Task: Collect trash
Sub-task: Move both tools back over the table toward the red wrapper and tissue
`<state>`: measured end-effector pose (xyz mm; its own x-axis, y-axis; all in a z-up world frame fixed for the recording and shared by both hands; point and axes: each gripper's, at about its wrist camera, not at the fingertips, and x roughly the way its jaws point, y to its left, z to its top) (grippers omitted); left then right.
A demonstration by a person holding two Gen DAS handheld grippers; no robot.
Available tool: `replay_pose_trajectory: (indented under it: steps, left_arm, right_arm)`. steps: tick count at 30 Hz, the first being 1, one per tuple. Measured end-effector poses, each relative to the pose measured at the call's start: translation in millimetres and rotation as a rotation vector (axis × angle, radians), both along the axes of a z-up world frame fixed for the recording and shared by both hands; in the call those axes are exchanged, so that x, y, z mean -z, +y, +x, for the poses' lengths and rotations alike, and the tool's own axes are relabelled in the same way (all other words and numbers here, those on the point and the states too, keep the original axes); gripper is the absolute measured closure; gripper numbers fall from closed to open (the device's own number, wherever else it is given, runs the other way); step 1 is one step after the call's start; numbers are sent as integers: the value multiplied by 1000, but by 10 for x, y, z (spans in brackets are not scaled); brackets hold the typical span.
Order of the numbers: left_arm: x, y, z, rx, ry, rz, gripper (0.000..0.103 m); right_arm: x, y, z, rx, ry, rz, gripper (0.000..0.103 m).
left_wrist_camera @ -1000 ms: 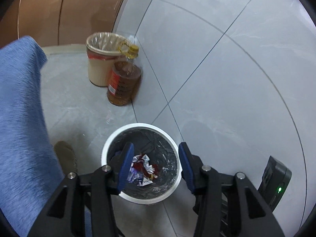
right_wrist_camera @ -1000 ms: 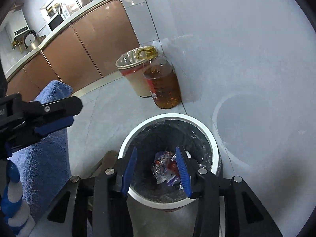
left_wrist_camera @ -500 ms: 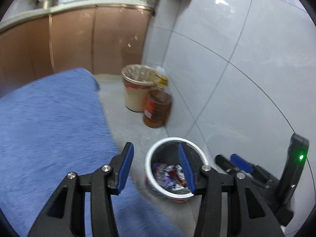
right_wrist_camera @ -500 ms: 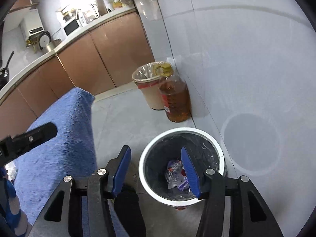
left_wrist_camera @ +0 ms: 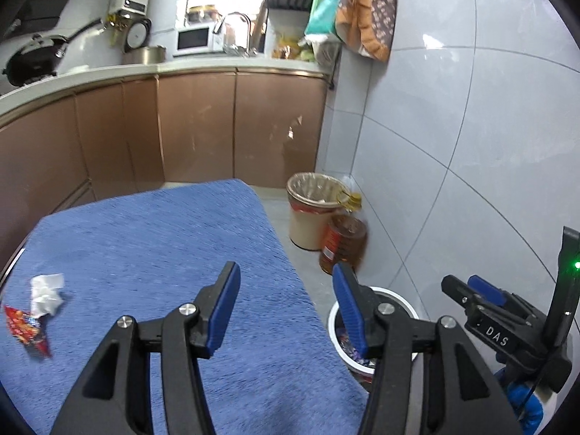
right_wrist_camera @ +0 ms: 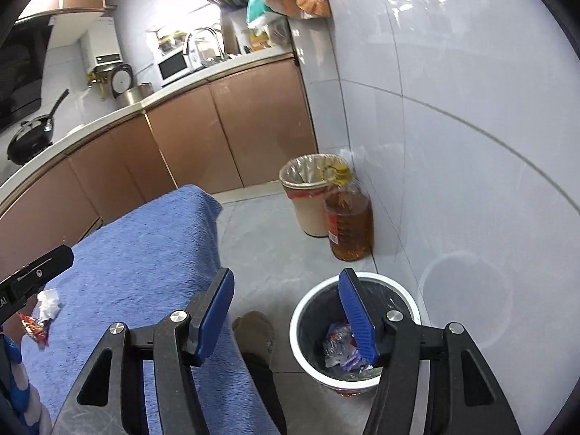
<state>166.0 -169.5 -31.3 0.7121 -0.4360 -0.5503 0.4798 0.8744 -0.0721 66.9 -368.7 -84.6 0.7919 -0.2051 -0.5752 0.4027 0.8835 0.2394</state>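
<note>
On the blue cloth-covered table [left_wrist_camera: 152, 250] lie a crumpled white tissue [left_wrist_camera: 46, 293] and a red snack wrapper [left_wrist_camera: 27, 330], at its left edge; both also show as the tissue [right_wrist_camera: 49, 303] and wrapper [right_wrist_camera: 35, 328] in the right wrist view. A small white bin [right_wrist_camera: 406, 299] with a dark liner stands on the floor by the wall and holds crumpled wrappers [right_wrist_camera: 340, 344]; its rim [left_wrist_camera: 400, 297] peeks out in the left wrist view. My left gripper [left_wrist_camera: 286, 308] hovers above the cloth, jaws opening, nothing between them. My right gripper [right_wrist_camera: 286, 313] hangs over the floor beside the bin, jaws opening and empty.
A beige bin [left_wrist_camera: 311, 214] with a clear liner and a big oil bottle [left_wrist_camera: 342, 241] stand by the tiled wall. Brown cabinets [left_wrist_camera: 195, 127] under a worktop run along the back. A person's foot in a brown slipper [right_wrist_camera: 253, 330] rests on the floor between table and bin.
Both grippers have risen away from the white bin and tilted up, so the table top and kitchen came into view. Both sets of jaws stand wider than before.
</note>
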Motion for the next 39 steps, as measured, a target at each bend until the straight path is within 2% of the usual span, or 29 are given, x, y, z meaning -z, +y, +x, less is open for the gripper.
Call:
replay_pose_trajectory:
  steps: [9, 16, 24, 31, 39]
  left_arm:
    - [-200, 330, -288, -53, -73, -17, 49]
    - [-376, 776, -587, -105, -128, -54, 46]
    - [-529, 1356, -968, -195, -216, -80, 37]
    - [-384, 1747, -979, -294, -197, -61, 37]
    - [-56, 2120, -787, -409, -121, -37, 37]
  right_arm:
    - [-281, 211, -111, -31, -48, -45, 43]
    - [-554, 487, -304, -63, -92, -91, 43]
    - [-875, 893, -463, -133, -158, -147, 35]
    - [-1072, 1275, -452, -228, -197, -192, 15]
    - [-1050, 1543, -243, -317, -201, -184, 12]
